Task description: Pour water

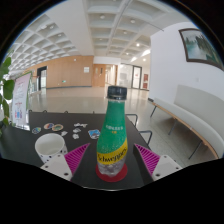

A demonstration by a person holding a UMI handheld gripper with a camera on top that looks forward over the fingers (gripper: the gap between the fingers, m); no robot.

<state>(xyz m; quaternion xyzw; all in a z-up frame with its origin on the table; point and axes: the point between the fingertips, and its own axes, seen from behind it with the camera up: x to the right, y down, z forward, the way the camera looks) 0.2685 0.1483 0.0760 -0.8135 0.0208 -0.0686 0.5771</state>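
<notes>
gripper (111, 160) clamps green bottle (113, 135), white cup (50, 147) just beside it.

A green plastic bottle (112, 135) stands upright with its green cap screwed on, wearing a yellow-and-green label with a red band near the base. It sits between the jaws near the front edge of the dark counter (25, 140). A white paper cup (50, 149), upright and open-topped, stands on the counter just left of the bottle.
</notes>
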